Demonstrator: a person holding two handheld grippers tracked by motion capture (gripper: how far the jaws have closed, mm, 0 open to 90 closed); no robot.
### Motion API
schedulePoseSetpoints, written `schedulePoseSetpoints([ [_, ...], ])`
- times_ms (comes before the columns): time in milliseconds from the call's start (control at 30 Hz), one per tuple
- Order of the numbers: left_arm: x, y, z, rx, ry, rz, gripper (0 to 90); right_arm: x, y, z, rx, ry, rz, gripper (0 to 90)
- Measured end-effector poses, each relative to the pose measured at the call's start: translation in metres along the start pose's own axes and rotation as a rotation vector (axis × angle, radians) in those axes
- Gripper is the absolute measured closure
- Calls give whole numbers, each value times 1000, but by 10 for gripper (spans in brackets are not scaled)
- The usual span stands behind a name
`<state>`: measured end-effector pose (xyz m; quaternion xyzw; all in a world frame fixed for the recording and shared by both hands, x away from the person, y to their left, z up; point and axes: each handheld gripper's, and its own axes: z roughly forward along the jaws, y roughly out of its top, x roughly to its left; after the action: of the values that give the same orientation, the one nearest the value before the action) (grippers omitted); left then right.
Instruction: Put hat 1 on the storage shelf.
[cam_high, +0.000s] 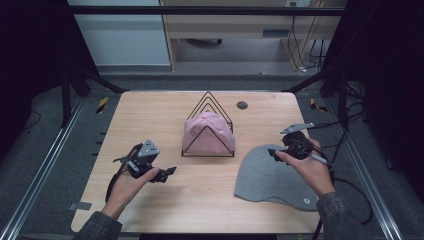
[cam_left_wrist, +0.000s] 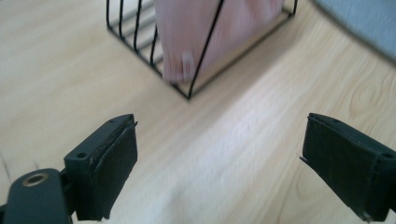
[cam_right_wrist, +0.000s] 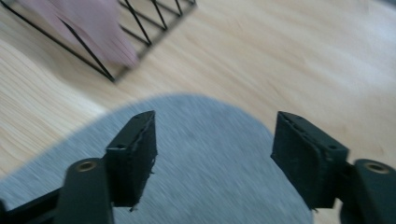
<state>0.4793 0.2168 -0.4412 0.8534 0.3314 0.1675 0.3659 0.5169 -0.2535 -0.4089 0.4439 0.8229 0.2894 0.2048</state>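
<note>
Pink hat (cam_high: 207, 133): standing in black wire rack (cam_high: 207, 150) at worktop (cam_high: 155, 115) centre. Grey hat (cam_high: 272, 177): flat on worktop at 4 o'clock from rack, near front edge, well clear of rack. Right gripper (cam_high: 275, 154): held above grey hat's far rim, jaws wide, holding nothing. Left gripper (cam_high: 167, 174): at 8 o'clock from rack, over bare wood, jaws wide, holding nothing, pointed toward rack corner.

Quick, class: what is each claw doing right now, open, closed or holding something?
Left claw: open, holding nothing, above bare table.
Right claw: open, holding nothing, over the grey cloth.
</note>
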Motion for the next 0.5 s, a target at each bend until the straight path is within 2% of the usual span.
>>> schedulePoseSetpoints([
  [100, -5, -10, -4, 55, 31, 50, 97, -15, -11, 4, 36, -24, 38, 386],
  [133, -7, -15, -8, 54, 41, 53, 97, -21, -15, 5, 44, -26, 52, 406],
  [233, -6, -26, -17, 41, 28, 19, 97, -38, -27, 12, 74, -37, 88, 435],
  [333, -2, -34, -19, 59, 46, 11, 97, -50, -37, 19, 113, -41, 120, 448],
  [500, 4, -36, -20, 61, 55, -17, 97, -64, -50, 31, 149, -42, 177, 446],
])
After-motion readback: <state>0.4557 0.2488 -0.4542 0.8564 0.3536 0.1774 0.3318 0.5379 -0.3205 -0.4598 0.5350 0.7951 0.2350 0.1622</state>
